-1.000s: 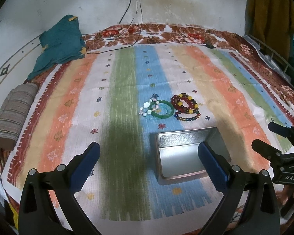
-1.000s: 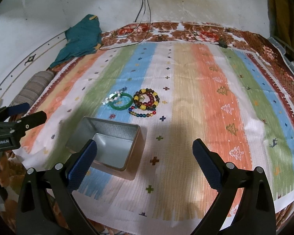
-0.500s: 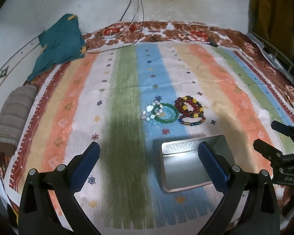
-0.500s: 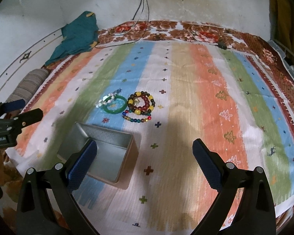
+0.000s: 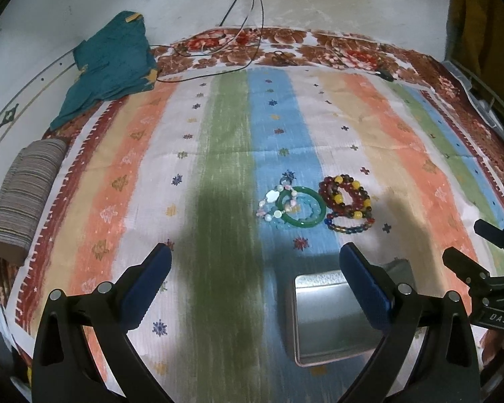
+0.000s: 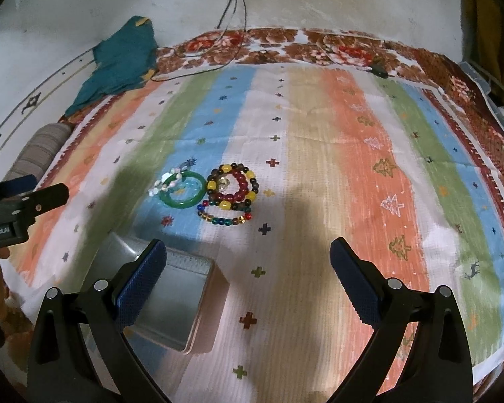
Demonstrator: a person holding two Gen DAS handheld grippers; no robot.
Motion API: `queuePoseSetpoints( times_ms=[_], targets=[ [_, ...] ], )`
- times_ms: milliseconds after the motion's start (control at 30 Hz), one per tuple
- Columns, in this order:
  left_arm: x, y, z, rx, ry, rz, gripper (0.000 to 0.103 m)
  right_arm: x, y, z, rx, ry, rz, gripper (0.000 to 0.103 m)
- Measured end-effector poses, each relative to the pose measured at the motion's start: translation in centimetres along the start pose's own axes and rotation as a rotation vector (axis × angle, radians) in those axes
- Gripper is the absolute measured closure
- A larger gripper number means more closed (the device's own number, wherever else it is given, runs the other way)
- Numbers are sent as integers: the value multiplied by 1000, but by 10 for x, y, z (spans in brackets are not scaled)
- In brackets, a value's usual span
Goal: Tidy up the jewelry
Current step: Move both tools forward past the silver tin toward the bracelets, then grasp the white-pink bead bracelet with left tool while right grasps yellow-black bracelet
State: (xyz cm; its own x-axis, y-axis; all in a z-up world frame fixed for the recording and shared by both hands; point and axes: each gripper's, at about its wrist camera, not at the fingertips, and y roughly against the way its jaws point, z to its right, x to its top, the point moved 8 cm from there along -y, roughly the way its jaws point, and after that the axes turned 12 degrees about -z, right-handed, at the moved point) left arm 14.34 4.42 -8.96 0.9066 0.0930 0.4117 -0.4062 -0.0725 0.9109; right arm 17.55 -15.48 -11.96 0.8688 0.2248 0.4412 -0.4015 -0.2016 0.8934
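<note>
The left gripper [image 5: 255,270] has a black frame forking into two arms, each ending in fingers [image 5: 364,285] faced with dark blue textured pads. Behind the pads, round silver screw heads sit on each arm (two per side). The right gripper [image 6: 248,268] is built alike: black arms, blue cross-hatched fingers [image 6: 141,283], silver screws behind them. Seen from the side, its body carries white lettering, partly readable as "DAS".

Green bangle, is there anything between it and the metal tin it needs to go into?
Nothing visible does. The green bangle lies on the striped cloth, with only bare cloth before the open metal tin. A white bead bracelet overlaps the bangle's far-left edge, away from the tin.
</note>
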Motion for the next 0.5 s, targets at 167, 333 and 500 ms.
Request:
queuePoseSetpoints(
  times_ms=[167, 333, 500],
  targets=[
    [8, -11, -1, 11, 7, -19, 6, 10, -4, -2, 8, 4, -3, 4],
    [16, -21, -7, -24, 31, -50, 6, 18, -13, -3, 11, 1, -17, 4],
    [21, -35, -10, -22, 38, -76, 6, 24, -26, -1, -1, 6, -39, 4]
  ],
)
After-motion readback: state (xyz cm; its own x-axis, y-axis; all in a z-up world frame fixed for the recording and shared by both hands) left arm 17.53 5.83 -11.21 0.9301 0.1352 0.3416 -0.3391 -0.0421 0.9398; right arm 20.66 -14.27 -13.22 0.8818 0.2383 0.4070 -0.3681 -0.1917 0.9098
